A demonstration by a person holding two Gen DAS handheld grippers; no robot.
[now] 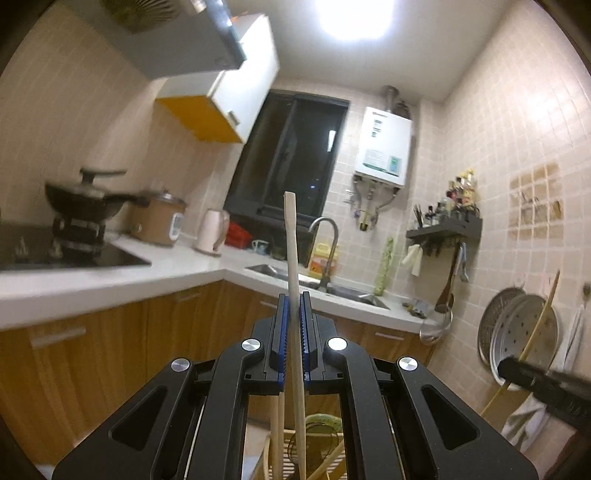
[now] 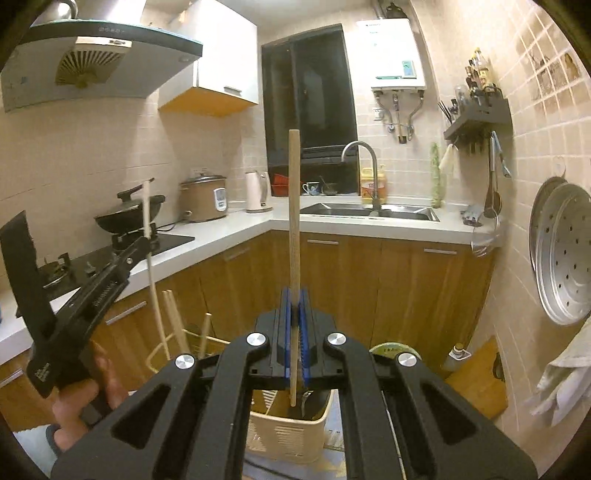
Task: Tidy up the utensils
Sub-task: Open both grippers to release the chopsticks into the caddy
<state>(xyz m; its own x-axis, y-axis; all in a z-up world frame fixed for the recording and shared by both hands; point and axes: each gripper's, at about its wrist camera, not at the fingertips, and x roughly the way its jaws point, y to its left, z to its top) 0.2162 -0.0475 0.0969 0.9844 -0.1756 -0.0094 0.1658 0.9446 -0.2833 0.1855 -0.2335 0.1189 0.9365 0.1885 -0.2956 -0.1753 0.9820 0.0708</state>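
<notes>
Left gripper clamped on a pale chopstick, upright at frame centre. Right gripper clamped on a brown chopstick, above the basket low centre.

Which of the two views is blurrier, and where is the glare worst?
Left wrist view: blurrier, with the wok and counter smeared on the left, and the ceiling light blown out to white, casting glare down the right wall tiles. Right wrist view: sharper, evenly lit, no lamp in frame. Both: fisheye bends the counter edges and darkens the corners.
</notes>
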